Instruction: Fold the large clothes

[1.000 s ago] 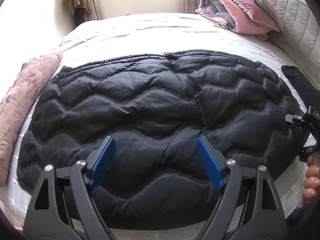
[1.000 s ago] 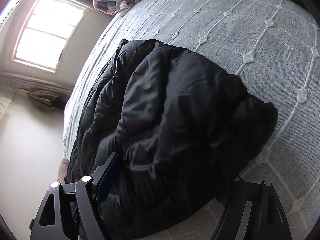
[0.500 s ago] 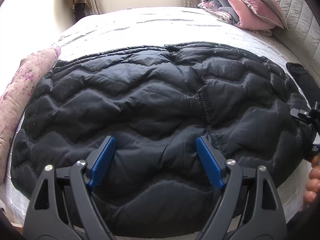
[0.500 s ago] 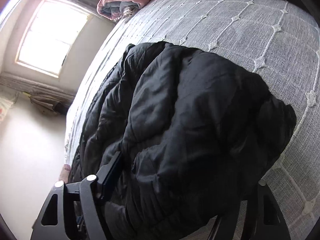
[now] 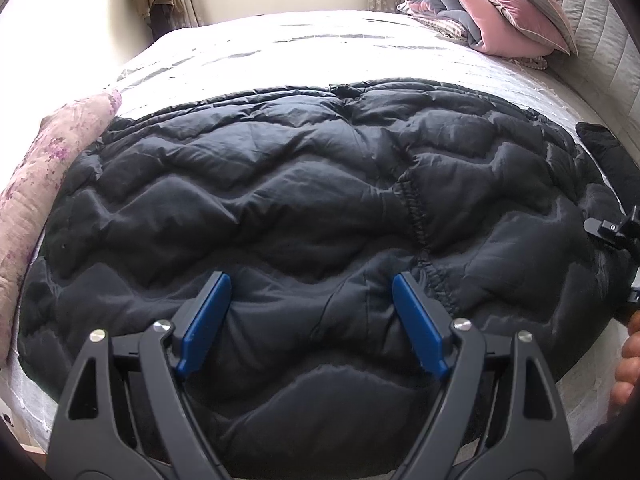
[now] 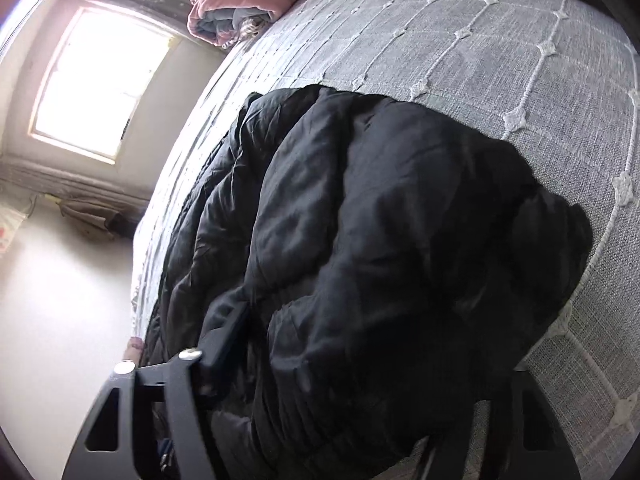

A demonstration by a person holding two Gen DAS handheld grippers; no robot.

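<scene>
A large black quilted puffer coat (image 5: 304,216) lies spread flat across the grey bed (image 5: 320,52). My left gripper (image 5: 310,308) is open, its blue pads (image 5: 204,324) wide apart just above the coat's near edge, holding nothing. In the right wrist view the coat's folded right end (image 6: 380,260) bulges between my right gripper's (image 6: 360,360) spread fingers; one finger (image 6: 224,336) presses into the fabric and the other is mostly hidden under it. The right gripper also shows at the coat's right edge in the left wrist view (image 5: 616,232).
A folded pink and grey quilt (image 5: 484,8) sits at the bed's far right by the padded headboard (image 5: 600,40). A pink floral pillow (image 5: 44,184) lies along the left edge. Another black garment (image 5: 608,160) lies at the right. A window (image 6: 100,80) and curtains are beyond the bed.
My left gripper has moved forward and lower over the coat. My right gripper has pushed further onto the coat's right end, so fabric now covers one finger.
</scene>
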